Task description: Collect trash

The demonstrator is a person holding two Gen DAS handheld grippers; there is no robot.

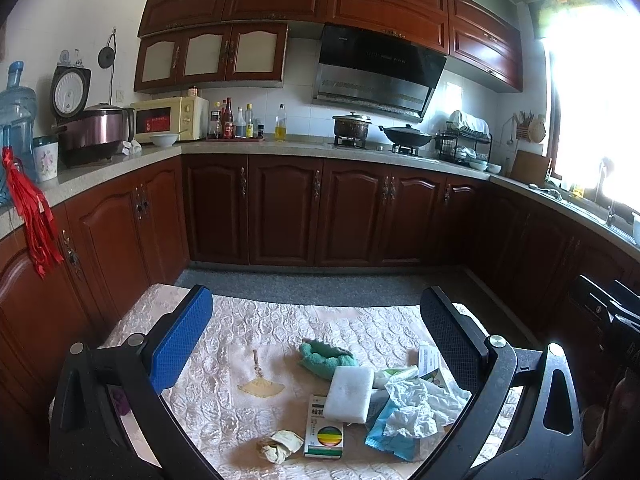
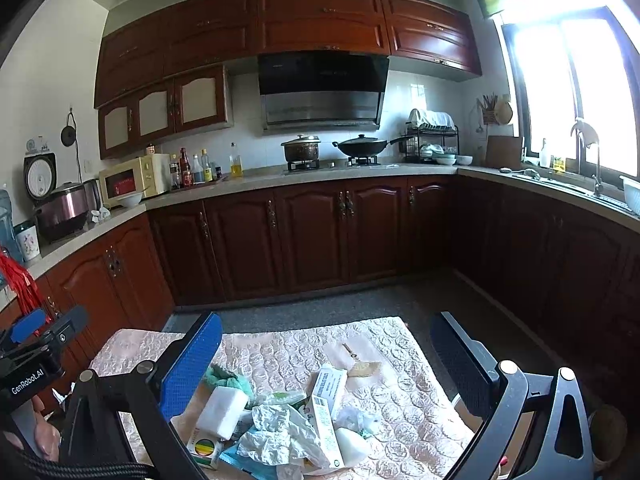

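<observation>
A low table (image 1: 240,332) with a cream embossed cloth holds a pile of trash. In the left wrist view I see a white foam block (image 1: 349,394), a small green-and-yellow box (image 1: 324,426), crumpled white plastic (image 1: 416,404), a teal cloth (image 1: 326,358), a crumpled paper wad (image 1: 280,445) and a small fan charm (image 1: 262,387). My left gripper (image 1: 316,336) is open and empty above the table. My right gripper (image 2: 326,354) is open and empty above the same pile, with a long white carton (image 2: 326,408), the foam block (image 2: 222,412) and crumpled plastic (image 2: 280,436) below it.
Dark red kitchen cabinets (image 1: 280,208) wrap around three sides, with a grey floor strip (image 1: 320,286) beyond the table. The counter carries a rice cooker (image 1: 94,132), microwave (image 1: 170,119), bottles, pots and a dish rack (image 1: 464,140). The left gripper shows at the left edge of the right wrist view (image 2: 36,344).
</observation>
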